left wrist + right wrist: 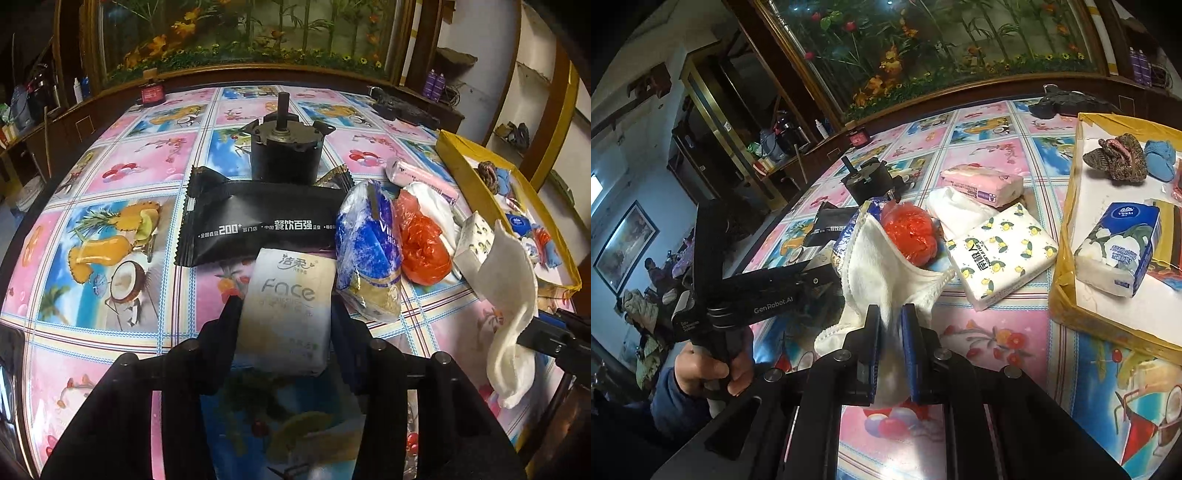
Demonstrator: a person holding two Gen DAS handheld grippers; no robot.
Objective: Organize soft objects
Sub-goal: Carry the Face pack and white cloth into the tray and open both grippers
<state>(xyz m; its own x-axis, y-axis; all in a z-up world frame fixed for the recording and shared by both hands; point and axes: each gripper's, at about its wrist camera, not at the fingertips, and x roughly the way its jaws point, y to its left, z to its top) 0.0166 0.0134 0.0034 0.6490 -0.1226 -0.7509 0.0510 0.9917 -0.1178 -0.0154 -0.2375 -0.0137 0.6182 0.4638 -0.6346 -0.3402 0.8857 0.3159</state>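
Left wrist view: the left hand-held gripper (pixel 284 314) holds a white "Face" tissue pack (pixel 286 310) between its two fingers, just above the surface (pixel 110 166). A black wipe packet (pixel 255 225) lies right behind it, with a black motor (pixel 282 155) further back. A blue tissue pack (pixel 369 251) and a red plastic bag (pixel 423 243) sit beside it.

Right wrist view: the right hand-held gripper (pixel 891 347) pinches a white cloth (pixel 882 273), lifted up. A lemon-print tissue pack (pixel 1003 254) lies near the yellow box (pixel 1067 236) at the right edge of the surface.
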